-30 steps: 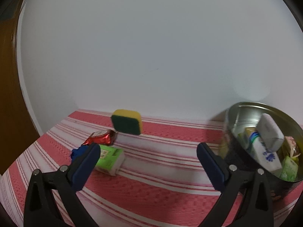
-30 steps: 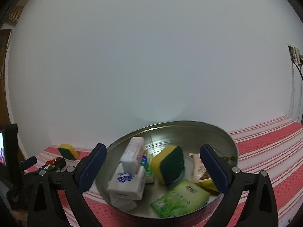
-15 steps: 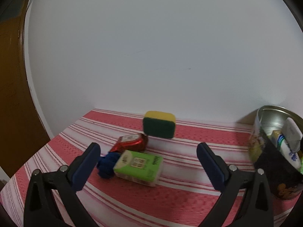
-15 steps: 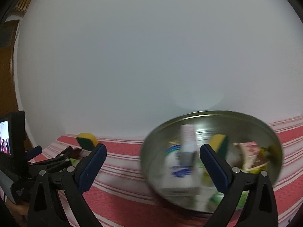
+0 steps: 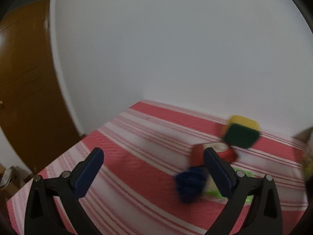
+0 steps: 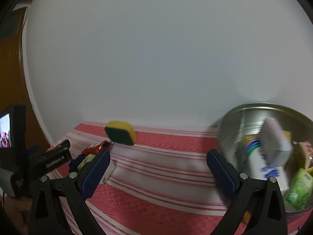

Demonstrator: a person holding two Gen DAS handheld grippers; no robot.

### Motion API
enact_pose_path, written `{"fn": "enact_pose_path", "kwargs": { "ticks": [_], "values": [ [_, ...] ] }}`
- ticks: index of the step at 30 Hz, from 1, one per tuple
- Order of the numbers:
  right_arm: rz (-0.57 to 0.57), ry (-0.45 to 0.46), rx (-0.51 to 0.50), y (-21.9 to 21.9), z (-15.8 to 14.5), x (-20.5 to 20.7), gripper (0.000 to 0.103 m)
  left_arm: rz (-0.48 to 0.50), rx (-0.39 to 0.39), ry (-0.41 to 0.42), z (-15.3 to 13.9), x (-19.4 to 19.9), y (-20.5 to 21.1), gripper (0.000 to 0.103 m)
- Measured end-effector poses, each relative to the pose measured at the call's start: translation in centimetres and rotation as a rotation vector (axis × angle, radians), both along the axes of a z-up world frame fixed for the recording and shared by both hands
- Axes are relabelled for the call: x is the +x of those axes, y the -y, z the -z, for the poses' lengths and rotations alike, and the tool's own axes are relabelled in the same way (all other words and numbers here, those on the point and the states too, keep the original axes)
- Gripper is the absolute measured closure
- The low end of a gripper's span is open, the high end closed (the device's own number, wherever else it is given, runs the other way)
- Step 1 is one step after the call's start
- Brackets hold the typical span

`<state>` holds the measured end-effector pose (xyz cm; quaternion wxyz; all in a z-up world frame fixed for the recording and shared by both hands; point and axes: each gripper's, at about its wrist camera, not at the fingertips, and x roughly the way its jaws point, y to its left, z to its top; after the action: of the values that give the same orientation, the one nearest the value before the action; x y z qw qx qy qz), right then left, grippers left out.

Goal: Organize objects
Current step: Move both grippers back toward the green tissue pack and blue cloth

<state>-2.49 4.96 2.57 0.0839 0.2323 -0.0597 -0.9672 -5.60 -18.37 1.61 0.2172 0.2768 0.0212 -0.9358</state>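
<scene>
A yellow-and-green sponge (image 5: 241, 134) (image 6: 120, 132) leans by the white wall on the red striped cloth (image 5: 137, 166). In front of it lie a red foil packet (image 5: 197, 153) (image 6: 93, 149), a dark blue object (image 5: 189, 184) and a green-and-white packet (image 5: 211, 186) (image 6: 86, 160). My left gripper (image 5: 153, 156) is open and empty, with these items at its right finger. My right gripper (image 6: 157, 156) is open and empty. The metal tin (image 6: 234, 121), at the right, holds several packets and a sponge.
A brown wooden door (image 5: 21, 90) stands at the left beyond the table's edge. The left gripper's body (image 6: 50, 159) and its small screen (image 6: 4, 131) show at the left of the right wrist view. Bare striped cloth lies between the tin and the loose items.
Both views have swung left. The loose items slid to the right side of the left wrist view, and the tin moved from centre to the right edge of the right wrist view.
</scene>
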Motion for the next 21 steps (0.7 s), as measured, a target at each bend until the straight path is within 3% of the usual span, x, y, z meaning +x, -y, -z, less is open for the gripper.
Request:
{"fn": "enact_pose_path", "kwargs": {
  "ticks": [10,16,21],
  "values": [
    [-0.184,0.203,0.018,6.9,2.0,-4.3,0.003,-0.115,0.034,0.031,-0.2,0.0,4.4,0.000],
    [-0.334,0.333,0.095,11.0,3.9,-7.4,0.003,-0.107,0.050,0.062,-0.1,-0.2,5.2,0.000],
    [-0.421,0.372,0.154,12.7,4.7,-9.1,0.003,-0.094,0.059,0.084,0.0,-0.3,5.8,0.000]
  ]
}}
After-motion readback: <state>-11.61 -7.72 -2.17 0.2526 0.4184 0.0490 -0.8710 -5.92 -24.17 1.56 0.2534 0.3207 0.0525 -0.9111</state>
